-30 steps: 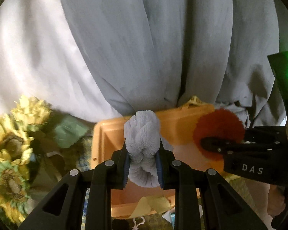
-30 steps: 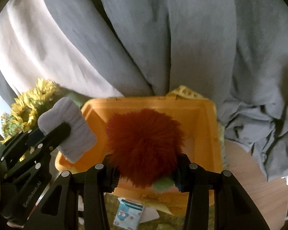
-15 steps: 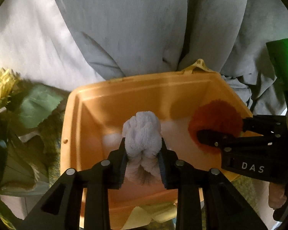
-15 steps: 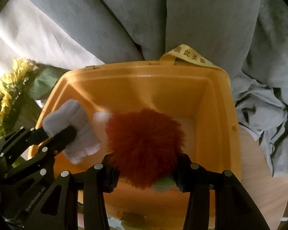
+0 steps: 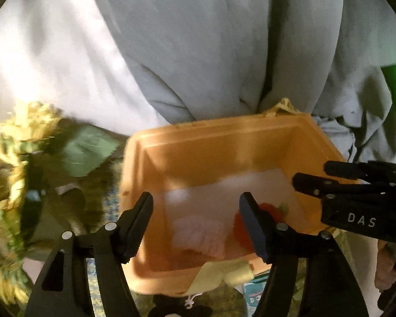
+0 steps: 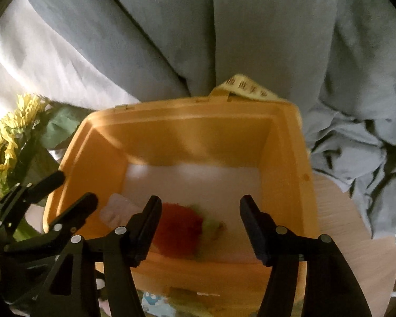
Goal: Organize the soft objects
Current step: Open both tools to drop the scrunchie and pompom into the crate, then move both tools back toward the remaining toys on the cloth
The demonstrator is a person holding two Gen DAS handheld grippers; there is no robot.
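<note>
An orange plastic bin [image 5: 224, 142] [image 6: 198, 121] stands in front of both grippers. A white fluffy plush [image 5: 198, 233] [image 6: 116, 211] and a red fuzzy plush [image 6: 179, 227] [image 5: 240, 227] with a green tip lie on the bin's pale floor. My left gripper [image 5: 196, 211] is open and empty above the bin's near side. My right gripper [image 6: 200, 216] is open and empty above the bin, over the red plush. The right gripper also shows at the right of the left wrist view [image 5: 356, 195].
Grey and white curtains [image 6: 198, 39] hang behind the bin. Artificial sunflowers [image 5: 10, 185] [image 6: 10, 137] stand left of it. A yellow cloth [image 5: 224, 272] and small packets [image 6: 155, 303] lie by the bin's near edge. Wooden tabletop [image 6: 356, 237] shows at right.
Both grippers have opened. The white plush and the red plush have dropped from them into the bin. Both grippers have pulled back slightly.
</note>
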